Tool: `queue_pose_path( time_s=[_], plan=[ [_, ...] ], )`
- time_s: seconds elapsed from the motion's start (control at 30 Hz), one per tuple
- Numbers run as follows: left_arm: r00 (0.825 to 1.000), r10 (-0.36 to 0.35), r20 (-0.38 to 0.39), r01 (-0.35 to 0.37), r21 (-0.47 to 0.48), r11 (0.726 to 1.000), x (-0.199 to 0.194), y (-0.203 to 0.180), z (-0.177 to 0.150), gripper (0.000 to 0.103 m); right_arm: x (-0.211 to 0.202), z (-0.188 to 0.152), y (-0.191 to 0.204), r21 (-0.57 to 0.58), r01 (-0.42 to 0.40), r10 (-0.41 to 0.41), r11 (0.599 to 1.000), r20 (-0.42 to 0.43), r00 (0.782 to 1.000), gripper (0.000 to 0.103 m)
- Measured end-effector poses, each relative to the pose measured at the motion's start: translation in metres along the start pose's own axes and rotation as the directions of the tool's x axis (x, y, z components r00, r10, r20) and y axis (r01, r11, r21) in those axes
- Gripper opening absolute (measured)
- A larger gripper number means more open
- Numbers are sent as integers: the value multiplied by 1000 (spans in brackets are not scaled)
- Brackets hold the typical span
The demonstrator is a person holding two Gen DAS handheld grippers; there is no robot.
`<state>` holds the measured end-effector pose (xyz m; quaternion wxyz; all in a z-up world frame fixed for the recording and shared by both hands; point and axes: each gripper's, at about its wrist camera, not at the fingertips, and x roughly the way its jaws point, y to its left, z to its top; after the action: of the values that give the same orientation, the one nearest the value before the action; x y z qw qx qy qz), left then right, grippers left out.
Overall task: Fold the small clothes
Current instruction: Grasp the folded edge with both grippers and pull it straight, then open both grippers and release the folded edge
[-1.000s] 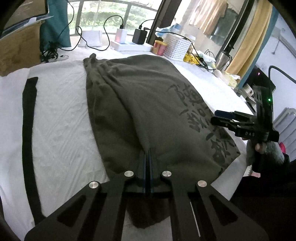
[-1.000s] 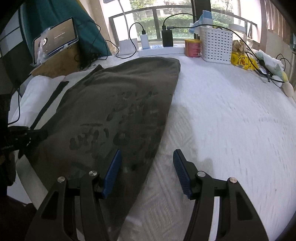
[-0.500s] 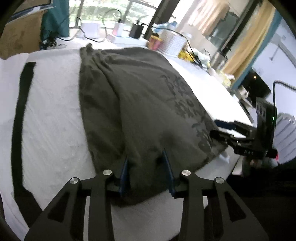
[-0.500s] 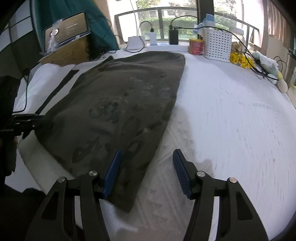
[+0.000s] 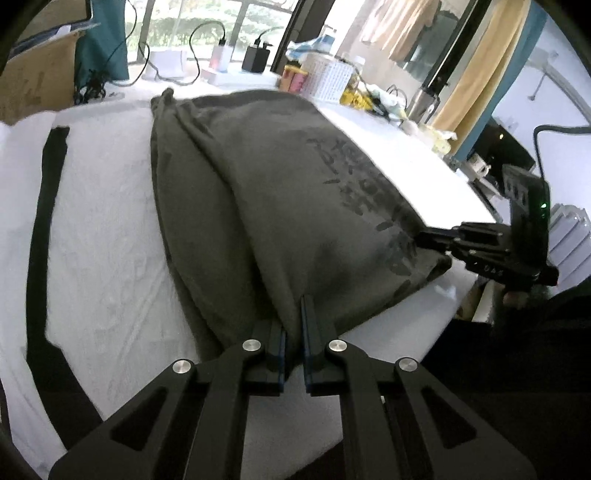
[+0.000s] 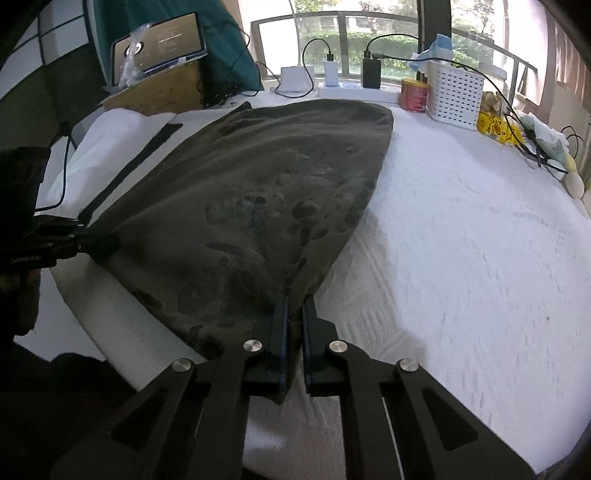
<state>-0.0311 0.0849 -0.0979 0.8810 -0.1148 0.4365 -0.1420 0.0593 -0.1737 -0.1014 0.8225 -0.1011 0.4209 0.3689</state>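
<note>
Pinching the near edge of the dark shirt (image 5: pixel 280 206) at 6 o'clock, my left gripper (image 5: pixel 293 314) and right gripper (image 6: pixel 294 310) had just snapped closed; earlier, right gaped. White basket (image 6: pixel 454 94) sat at 1 o'clock.

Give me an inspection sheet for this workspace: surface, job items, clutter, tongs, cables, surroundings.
Surface: white textured cover, with a black strip at one side.
Job's things: dark green printed garment lying partly folded, near corners pinched.
Clutter: white perforated basket, red tin, yellow packet, cardboard box with a tablet.
Tongs: left tongs and right tongs have just closed, each on the garment's hem.
Cables: chargers plugged in by the window, leads trailing.
Surroundings: window, hanging clothes.
</note>
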Motion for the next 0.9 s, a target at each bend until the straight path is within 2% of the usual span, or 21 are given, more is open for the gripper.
queue_pose_path(
  time_s=[0.13, 0.33, 0.4, 0.5, 0.53, 0.57, 0.7, 0.83, 0.9],
  plan=[
    [1000, -13, -3, 13, -20, 1000, -1, 4, 0, 8, -5, -6, -1, 24, -7, 7, 1000, -3, 1000, 6],
    [1000, -8, -18, 8, -4, 1000, 0, 4, 5, 8, -9, -14, -1, 43, -11, 11, 999, -4, 1000, 6],
    [1000, 14, 6, -14, 1, 1000, 0, 2, 7, 12, -9, -15, 0, 44, -11, 11, 999, -5, 1000, 6],
    [998, 34, 44, -33, -13, 999, -2, -1, 14, 29, -10, -15, 1, 42, -11, 11, 999, -8, 1000, 7],
    [998, 34, 55, -34, -13, 999, -4, -2, 15, 41, -10, -15, 1, 44, -13, 14, 999, -9, 1000, 7],
    [997, 37, 69, -36, -15, 999, -5, -3, 18, 46, -10, -15, 0, 47, -17, 17, 999, -9, 1000, 7],
    [992, 65, 105, -64, -7, 998, -8, -7, 24, 46, -10, -16, -2, 64, -32, 33, 997, -7, 999, 8],
    [993, 96, 70, -97, 7, 995, 4, -8, 28, 46, -10, -15, -7, 88, -53, 54, 995, -11, 998, 9],
    [992, 121, 47, -122, 20, 992, 11, -10, 29, 46, -10, -13, -8, 87, -53, 54, 995, -12, 998, 15]
  ],
)
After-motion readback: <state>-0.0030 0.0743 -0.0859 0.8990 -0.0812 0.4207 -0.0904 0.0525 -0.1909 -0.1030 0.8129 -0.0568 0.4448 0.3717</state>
